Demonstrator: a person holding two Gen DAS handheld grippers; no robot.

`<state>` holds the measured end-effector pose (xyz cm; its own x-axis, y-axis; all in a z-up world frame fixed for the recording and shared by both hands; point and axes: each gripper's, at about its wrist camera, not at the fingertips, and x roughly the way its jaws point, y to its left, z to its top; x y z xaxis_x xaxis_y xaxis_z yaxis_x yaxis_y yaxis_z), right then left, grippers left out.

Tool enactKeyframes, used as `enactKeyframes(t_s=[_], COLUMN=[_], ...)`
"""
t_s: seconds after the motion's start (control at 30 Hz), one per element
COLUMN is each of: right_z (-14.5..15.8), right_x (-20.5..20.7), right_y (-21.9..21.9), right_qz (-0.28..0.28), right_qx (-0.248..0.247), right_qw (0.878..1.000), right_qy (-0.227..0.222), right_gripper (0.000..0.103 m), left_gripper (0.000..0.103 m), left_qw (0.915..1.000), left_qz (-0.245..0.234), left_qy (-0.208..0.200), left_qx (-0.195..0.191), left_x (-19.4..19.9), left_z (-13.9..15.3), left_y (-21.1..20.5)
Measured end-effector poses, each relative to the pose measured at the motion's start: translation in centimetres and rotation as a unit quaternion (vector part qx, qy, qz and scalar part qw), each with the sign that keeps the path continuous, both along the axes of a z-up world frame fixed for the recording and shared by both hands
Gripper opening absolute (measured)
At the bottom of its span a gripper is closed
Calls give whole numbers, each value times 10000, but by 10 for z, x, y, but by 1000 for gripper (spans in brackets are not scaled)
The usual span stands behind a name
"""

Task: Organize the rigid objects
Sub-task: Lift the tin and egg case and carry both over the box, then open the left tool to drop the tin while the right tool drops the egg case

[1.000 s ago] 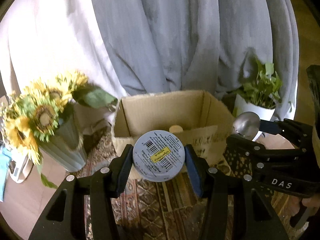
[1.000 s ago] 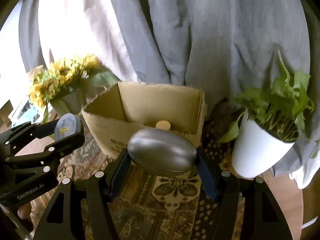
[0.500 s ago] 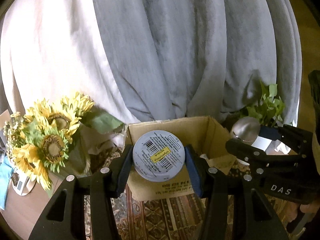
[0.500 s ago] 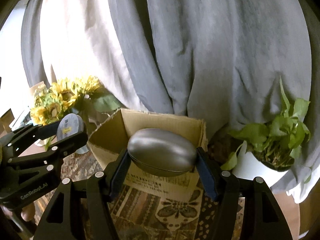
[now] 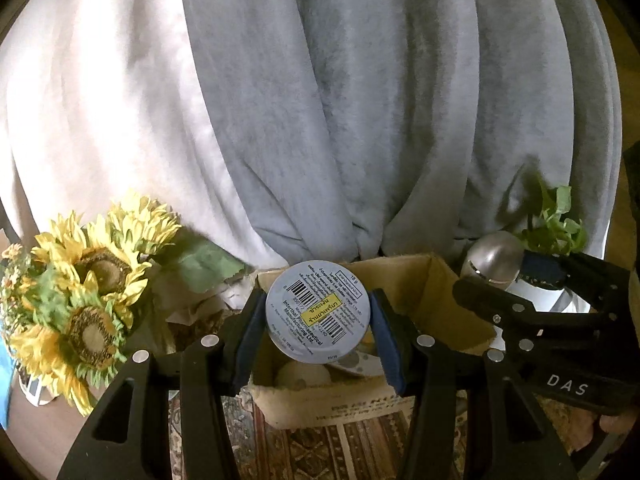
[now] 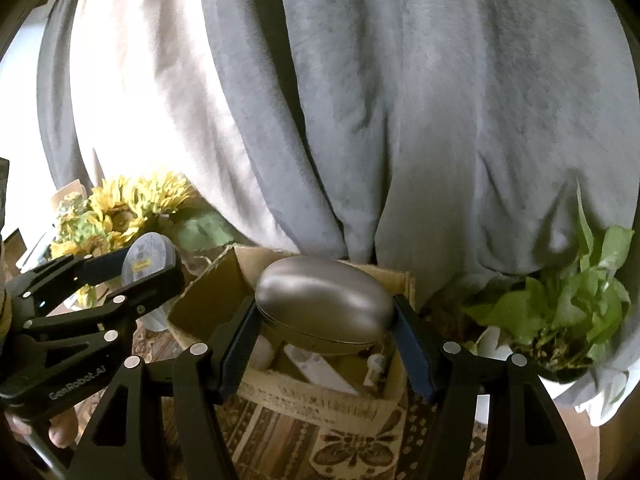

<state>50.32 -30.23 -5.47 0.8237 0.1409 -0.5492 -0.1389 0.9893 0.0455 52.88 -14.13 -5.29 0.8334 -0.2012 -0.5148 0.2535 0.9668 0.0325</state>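
A: Nearest first. What is each tool doing?

B: The left gripper (image 5: 316, 330) has its blue pads pressed on the rim of a round tin (image 5: 317, 311), barcode label facing the camera. The right gripper (image 6: 326, 326) is clamped on the two ends of a smooth metal oval case (image 6: 325, 298).

A: And where are those two things?

B: Both are held up in the air over the open cardboard box (image 6: 320, 394), the tin above the box's near-left part, the case above its middle. In the left wrist view the right gripper and its case (image 5: 494, 260) sit just right of the box (image 5: 344, 408).

A: Anything inside?

B: Pale things lie inside: a rounded cream object (image 5: 302, 376) and a white stick-like piece (image 6: 320, 368). They are half hidden, so I cannot tell what they are.

A: Under the box?

B: A patterned rug (image 6: 348, 440).

A: Farther back?

B: Sunflowers (image 5: 84, 288) to the left, a leafy plant in a white pot (image 6: 560, 312) to the right, and behind everything a grey draped cloth (image 6: 380, 120).
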Motion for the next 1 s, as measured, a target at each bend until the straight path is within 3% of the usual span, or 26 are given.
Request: enactKeyframes(t_s=[0.3,1.0], right_z=[-1,-51], right_x=[28,80], right_y=[1,-1], right_qz=[12,138], right_qx=[-98,-330], right_qw=[9999,9947], right_qy=[114,959], right_gripper=[66,66], left_gripper=[51,51], left_qw=[9998,9945], left_qz=[43,18], left_qy=[149,913], left_qx=[108,520], left_x=[26,75], left_z=[-8,-56], left_y=[-2,-10])
